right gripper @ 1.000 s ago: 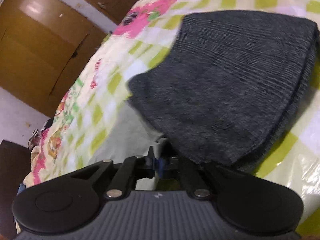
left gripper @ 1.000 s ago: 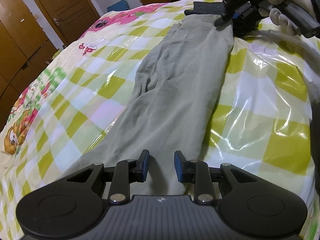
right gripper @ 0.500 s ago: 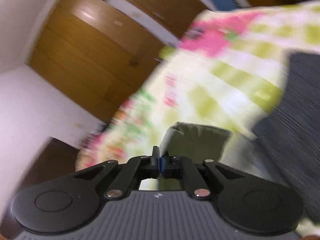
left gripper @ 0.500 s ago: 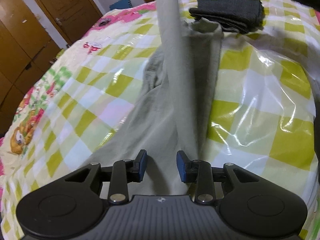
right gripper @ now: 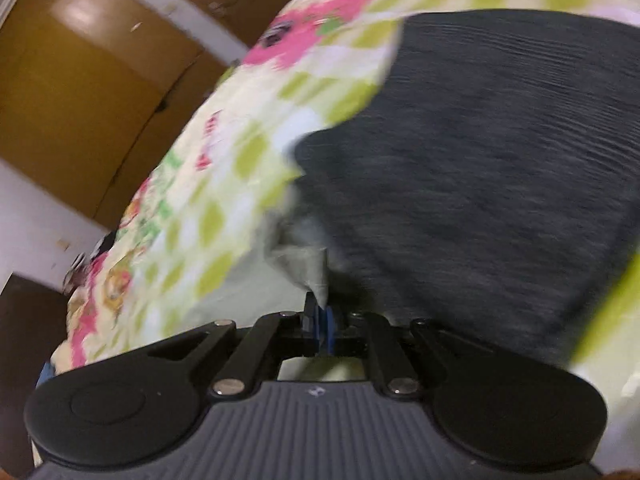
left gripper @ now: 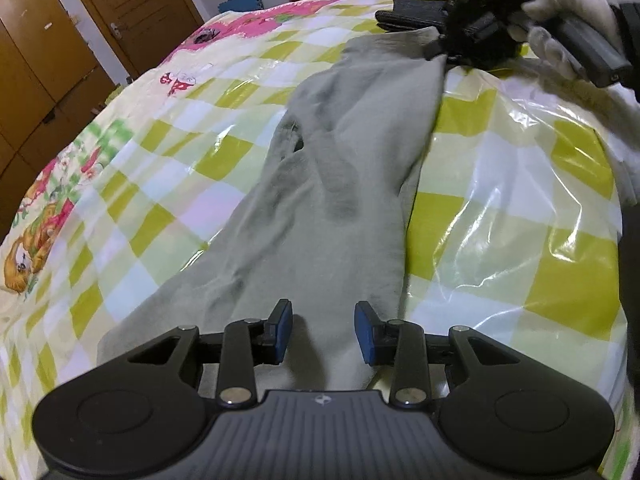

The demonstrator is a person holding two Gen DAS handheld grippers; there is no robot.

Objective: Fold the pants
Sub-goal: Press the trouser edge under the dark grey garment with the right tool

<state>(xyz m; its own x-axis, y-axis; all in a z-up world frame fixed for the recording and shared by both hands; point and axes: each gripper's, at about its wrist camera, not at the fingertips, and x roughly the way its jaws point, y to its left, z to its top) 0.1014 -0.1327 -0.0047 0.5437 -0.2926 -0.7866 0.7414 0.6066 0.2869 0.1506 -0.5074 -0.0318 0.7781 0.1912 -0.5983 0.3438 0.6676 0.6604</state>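
Two grippers work one pair of grey pants (left gripper: 332, 184), stretched lengthwise from near to far across a checked bedspread (left gripper: 520, 208). The left gripper (left gripper: 323, 334) hovers parted over the near end; the right gripper (right gripper: 320, 320) pinches the far corner beside a folded dark garment (right gripper: 500, 152).

No legible writing or numbers found in either view. Saw only a small pale emblem, too tiny to make out, moulded on the ridged grey housing of the left gripper (left gripper: 324, 332) and likewise on the right gripper (right gripper: 323, 322). Noticed red marks printed on the checked bedsheet (left gripper: 120, 184) beside its cartoon pictures, possibly characters, but too blurred and distorted to read.
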